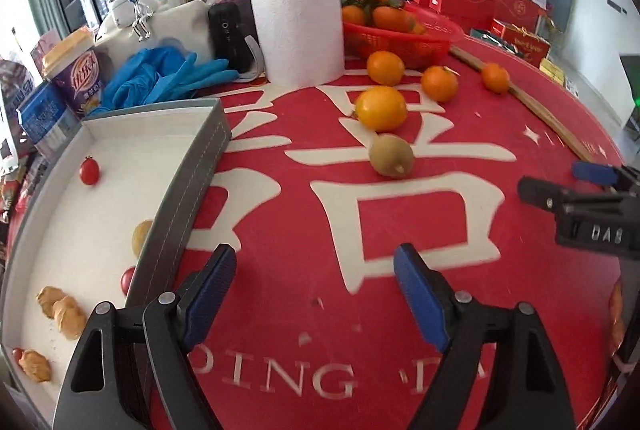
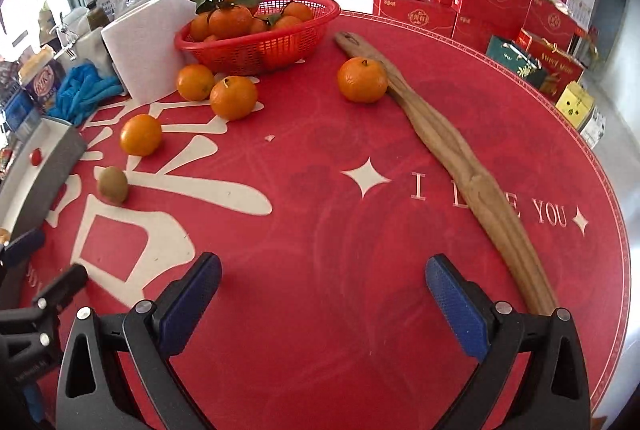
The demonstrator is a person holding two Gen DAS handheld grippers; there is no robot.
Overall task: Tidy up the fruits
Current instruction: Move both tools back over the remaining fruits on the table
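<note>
A kiwi lies on the red table with several loose oranges behind it, the nearest just beyond. A red basket holds more oranges. A grey-walled white tray on the left holds cherry tomatoes and walnuts. My left gripper is open and empty, beside the tray's right wall. My right gripper is open and empty over bare table; it also shows at the right in the left wrist view.
A paper towel roll, blue gloves, a black device and a drink cup stand behind the tray. A long wooden piece lies along the right side. Red gift boxes stand beyond the table.
</note>
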